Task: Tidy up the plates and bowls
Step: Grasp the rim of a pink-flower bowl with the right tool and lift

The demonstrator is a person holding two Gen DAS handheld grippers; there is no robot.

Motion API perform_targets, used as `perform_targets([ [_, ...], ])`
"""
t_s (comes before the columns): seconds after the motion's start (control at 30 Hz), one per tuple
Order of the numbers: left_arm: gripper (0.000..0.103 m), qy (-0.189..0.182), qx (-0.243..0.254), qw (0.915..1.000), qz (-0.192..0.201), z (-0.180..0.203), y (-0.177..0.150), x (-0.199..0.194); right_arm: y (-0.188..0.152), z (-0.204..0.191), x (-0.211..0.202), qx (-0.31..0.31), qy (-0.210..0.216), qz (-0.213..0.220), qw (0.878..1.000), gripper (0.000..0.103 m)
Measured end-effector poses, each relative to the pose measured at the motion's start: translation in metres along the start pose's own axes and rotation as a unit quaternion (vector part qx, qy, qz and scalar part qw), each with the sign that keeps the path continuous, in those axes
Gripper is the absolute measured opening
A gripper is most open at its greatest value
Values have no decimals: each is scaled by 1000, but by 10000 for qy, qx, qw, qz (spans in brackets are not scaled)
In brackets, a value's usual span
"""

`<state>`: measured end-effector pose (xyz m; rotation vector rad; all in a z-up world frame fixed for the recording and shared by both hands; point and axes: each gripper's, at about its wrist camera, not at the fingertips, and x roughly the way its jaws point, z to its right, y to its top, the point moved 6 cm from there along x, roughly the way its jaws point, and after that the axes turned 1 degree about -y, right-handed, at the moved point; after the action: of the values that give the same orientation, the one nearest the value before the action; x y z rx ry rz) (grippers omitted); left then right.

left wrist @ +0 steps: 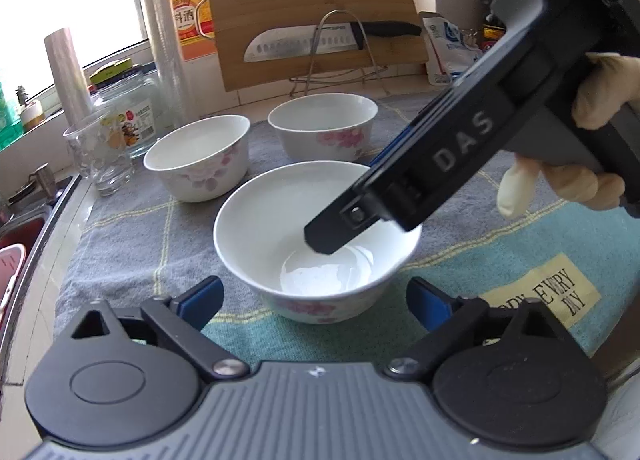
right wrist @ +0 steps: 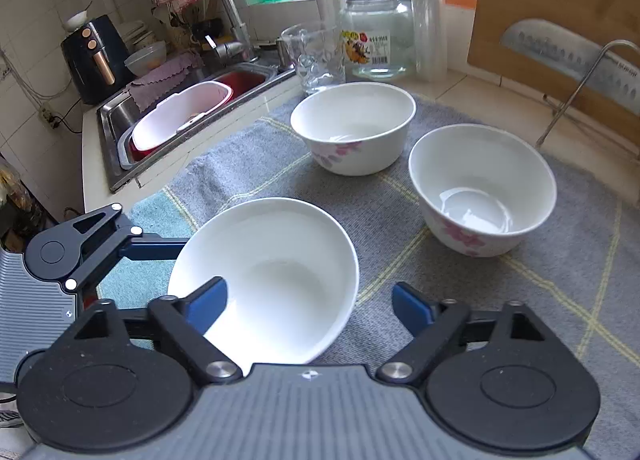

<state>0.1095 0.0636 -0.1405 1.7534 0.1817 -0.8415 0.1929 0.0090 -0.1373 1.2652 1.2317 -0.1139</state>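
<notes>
**Three bowls on a grey-and-teal towel, both grippers at the nearest one**

A checked towel (right wrist: 460, 292) covers the counter. The sink (right wrist: 120, 128), holding a pink basin (right wrist: 180, 116), runs along its edge at ten o'clock in the right wrist view. A glass jar (right wrist: 380, 36) and a cutting board (left wrist: 316, 12) with a knife (left wrist: 320, 42) line the back.

The nearest bowl (left wrist: 316, 236) sits on the towel; two more bowls stand beyond it, one at eleven o'clock (left wrist: 198, 158), one at twelve (left wrist: 324, 132), each apart from the others with bare towel between.

The left gripper (left wrist: 316, 296) has its jaws apart either side of the nearest bowl, not pressing it. The right gripper (right wrist: 308, 304) is also apart, one finger (left wrist: 332, 236) inside the bowl; whether it touches the wall I cannot tell.
</notes>
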Motion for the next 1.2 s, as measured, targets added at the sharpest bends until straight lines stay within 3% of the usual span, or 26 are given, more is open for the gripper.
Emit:
perform_targets([
  [0.3,83,-128,-17,9999,43,-2,2,0,-2,-3,9,55,270,-144,9995,73],
  [0.83,83,-288,173,9994,124,10,14,-10,-8,1,-12,131,188,-149,9996,72],
  [1.2,83,-779,465,9955,270,48,35,1,-27,30,-56,369,-249,-16,9990,72],
])
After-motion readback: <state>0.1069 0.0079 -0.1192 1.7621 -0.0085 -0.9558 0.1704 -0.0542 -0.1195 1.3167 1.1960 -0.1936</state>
